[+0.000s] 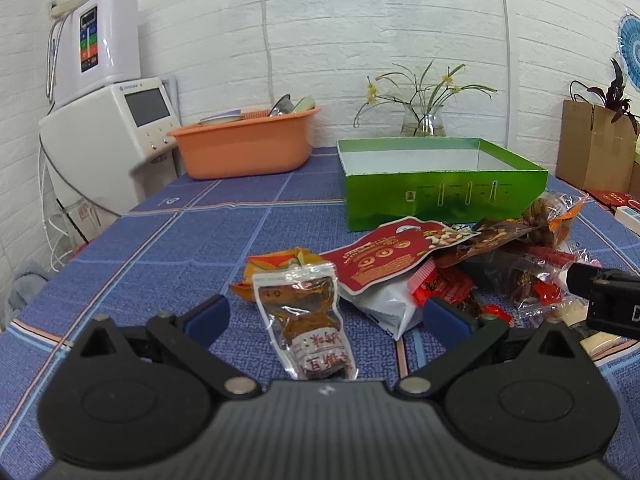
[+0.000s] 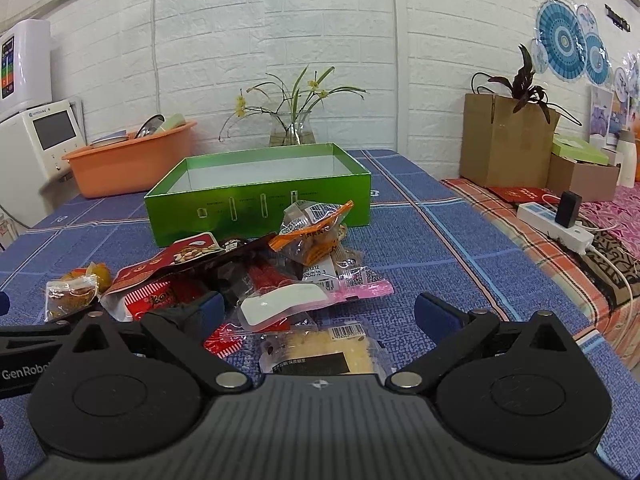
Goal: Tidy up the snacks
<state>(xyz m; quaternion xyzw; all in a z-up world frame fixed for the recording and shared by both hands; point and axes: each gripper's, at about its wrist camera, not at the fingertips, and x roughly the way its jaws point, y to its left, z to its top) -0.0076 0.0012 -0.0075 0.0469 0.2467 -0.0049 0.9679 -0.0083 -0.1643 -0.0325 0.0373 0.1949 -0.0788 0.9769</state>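
A: Nearest the lens: left gripper [image 1: 326, 314], jaws spread wide, nothing held; a clear pouch [image 1: 306, 320] of brown snack lies flat between the fingers, untouched

B: Right gripper [image 2: 318, 312]?

A: Same, wide open and empty, hovering low over a cracker pack [image 2: 320, 350] at the near edge of the pile

B: Progress, largest item first?

A: Green box [image 2: 256, 204] stands open behind the pile; what shows of its inside is bare. Snack pile [image 2: 256, 276] sits just in front of it on the cloth: red nut bag [image 1: 394, 258], orange-trimmed bag [image 2: 316, 232], smaller packets. Judgement: sorting barely begun, everything left to move

B: Surface, room?

A: Blue checked tablecloth [image 1: 168, 248], white brick wall [image 1: 360, 32]. Orange basin [image 1: 244, 148] with dishes at far left, glass vase [image 2: 292, 130] with flowers behind box, cardboard carton [image 2: 504, 148] to the right
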